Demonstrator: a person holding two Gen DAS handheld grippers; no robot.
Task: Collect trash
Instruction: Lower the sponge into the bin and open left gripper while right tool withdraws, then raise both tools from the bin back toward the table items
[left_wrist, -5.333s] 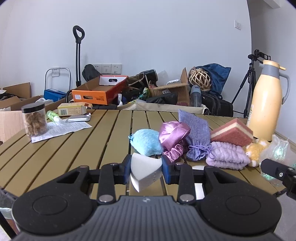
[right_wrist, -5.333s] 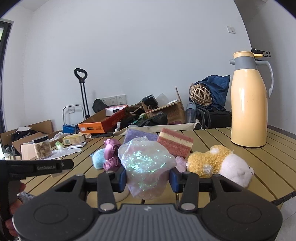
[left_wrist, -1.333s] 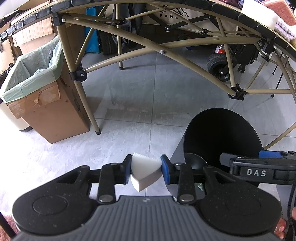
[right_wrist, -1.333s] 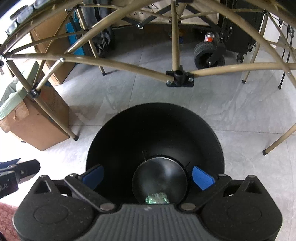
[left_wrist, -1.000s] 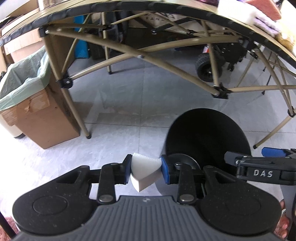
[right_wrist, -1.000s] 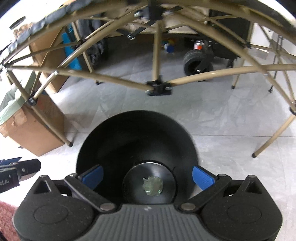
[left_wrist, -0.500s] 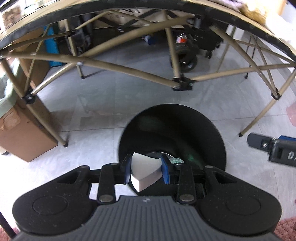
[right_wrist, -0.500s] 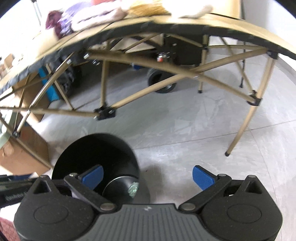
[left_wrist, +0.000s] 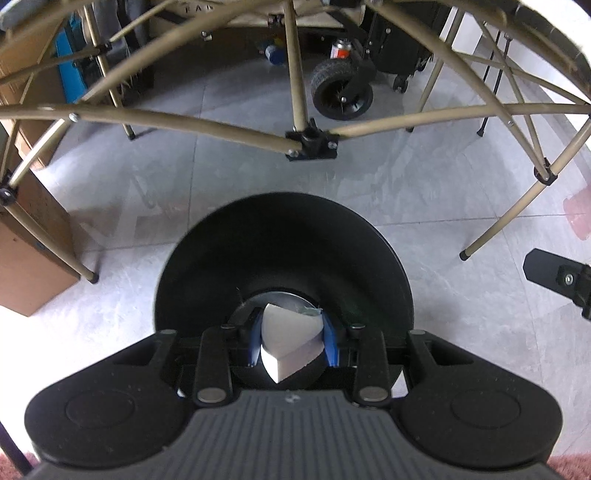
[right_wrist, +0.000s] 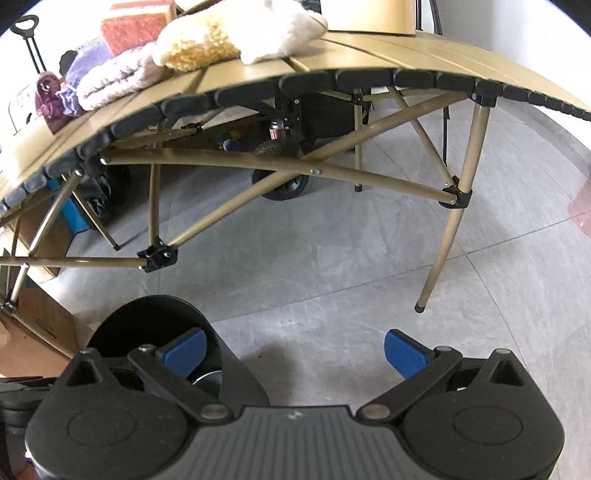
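Observation:
My left gripper (left_wrist: 291, 341) is shut on a white foam wedge (left_wrist: 286, 341) and holds it over the mouth of a round black trash bin (left_wrist: 284, 236) on the floor. A crumpled iridescent wrapper (left_wrist: 308, 312) lies at the bin's bottom, mostly hidden behind the wedge. My right gripper (right_wrist: 293, 350) is open and empty, raised to the right of the bin (right_wrist: 147, 321), facing the table's edge. Its tip also shows at the right in the left wrist view (left_wrist: 557, 277).
The folding table's tan legs and braces (left_wrist: 310, 140) cross above the bin. A cardboard box (left_wrist: 22, 251) stands left of the bin. A wheeled cart (left_wrist: 341, 92) sits under the table. Soft toys and pouches (right_wrist: 207, 37) lie on the tabletop (right_wrist: 369, 55). Grey floor tiles (right_wrist: 332, 258) spread right.
My left gripper has moved right until the wedge hangs over the bin's centre. My right gripper, which dropped the wrapper in the bin, has pulled away right and tilted up toward the table.

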